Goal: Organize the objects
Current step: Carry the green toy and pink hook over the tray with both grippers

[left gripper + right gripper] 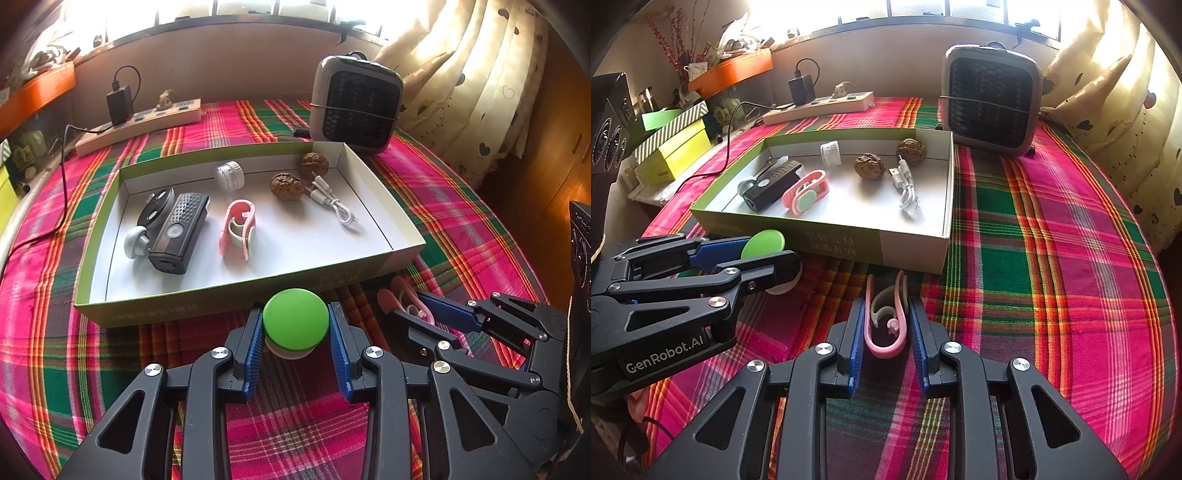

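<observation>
Both wrist views close, angled downward; shared open box (236, 295) (912, 247)

Blown-out window (229, 7) backlight, fisheye-curved dark edges

The tablecloth (1052, 258) is showing a plaid of hot pink, green and orange stripes. The shallow box (236, 299) is wearing olive green outside and white inside. In it are lying two brown walnuts (287, 186), a white cable (332, 203), a black ribbed device (181, 230) and a pink clip (236, 229) with mint pads. Blue pads — on black grippers — are flanking a bright green-topped, white-based disc (295, 319) and another pink clip (886, 317). The curtain (480, 81) is glowing cream with dark hearts.
</observation>
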The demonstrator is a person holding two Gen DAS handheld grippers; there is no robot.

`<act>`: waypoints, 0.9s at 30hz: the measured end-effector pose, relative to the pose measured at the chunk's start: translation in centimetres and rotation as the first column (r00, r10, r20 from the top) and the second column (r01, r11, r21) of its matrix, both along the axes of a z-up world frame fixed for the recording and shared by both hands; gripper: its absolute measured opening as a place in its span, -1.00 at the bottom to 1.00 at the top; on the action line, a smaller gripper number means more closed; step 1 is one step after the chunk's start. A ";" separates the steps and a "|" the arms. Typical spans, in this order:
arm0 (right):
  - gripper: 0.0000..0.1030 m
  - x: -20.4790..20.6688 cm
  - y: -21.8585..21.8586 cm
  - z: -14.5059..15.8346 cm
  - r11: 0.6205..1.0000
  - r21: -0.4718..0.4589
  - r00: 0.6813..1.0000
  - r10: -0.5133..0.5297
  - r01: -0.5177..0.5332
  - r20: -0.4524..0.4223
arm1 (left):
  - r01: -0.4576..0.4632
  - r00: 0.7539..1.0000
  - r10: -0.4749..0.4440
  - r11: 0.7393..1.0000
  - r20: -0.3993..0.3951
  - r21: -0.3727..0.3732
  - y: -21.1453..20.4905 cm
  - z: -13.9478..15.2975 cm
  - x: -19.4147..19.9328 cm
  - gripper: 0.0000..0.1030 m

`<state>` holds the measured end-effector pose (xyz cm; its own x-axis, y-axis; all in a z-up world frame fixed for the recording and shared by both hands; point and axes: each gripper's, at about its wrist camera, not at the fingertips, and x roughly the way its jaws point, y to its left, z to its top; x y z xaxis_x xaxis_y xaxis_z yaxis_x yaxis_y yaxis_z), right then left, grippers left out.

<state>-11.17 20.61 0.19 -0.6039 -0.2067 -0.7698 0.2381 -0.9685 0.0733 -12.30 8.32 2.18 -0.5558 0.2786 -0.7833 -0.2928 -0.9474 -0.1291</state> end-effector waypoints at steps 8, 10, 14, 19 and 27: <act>-0.53 0.2 0.2 0.3 1.000 0.008 1.000 -0.002 0.002 -0.011 | 0.004 1.000 -0.004 1.000 -0.013 0.004 -0.3 0.4 0.5 -0.39; -0.53 0.3 0.3 0.4 1.000 0.009 1.000 -0.002 0.002 -0.013 | 0.003 1.000 -0.003 1.000 -0.016 0.004 -0.4 0.5 0.7 -0.39; -0.53 0.5 0.2 0.7 1.000 0.010 1.000 -0.003 0.003 -0.022 | 0.007 1.000 -0.007 1.000 -0.030 0.003 -0.4 0.9 1.0 -0.39; -0.53 0.8 -0.1 1.1 1.000 0.012 1.000 0.000 0.001 -0.031 | 0.008 0.999 -0.008 1.000 -0.045 -0.001 -0.4 1.2 1.4 -0.39; -0.53 1.2 -0.3 1.4 1.000 0.014 0.999 0.002 -0.001 -0.036 | 0.009 0.998 -0.009 1.000 -0.058 0.000 -0.7 1.4 1.8 -0.39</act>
<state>-10.02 20.29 1.58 -0.6312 -0.1969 -0.7502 0.2418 -0.9690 0.0509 -10.48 7.61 3.59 -0.5975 0.2840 -0.7499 -0.3082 -0.9447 -0.1123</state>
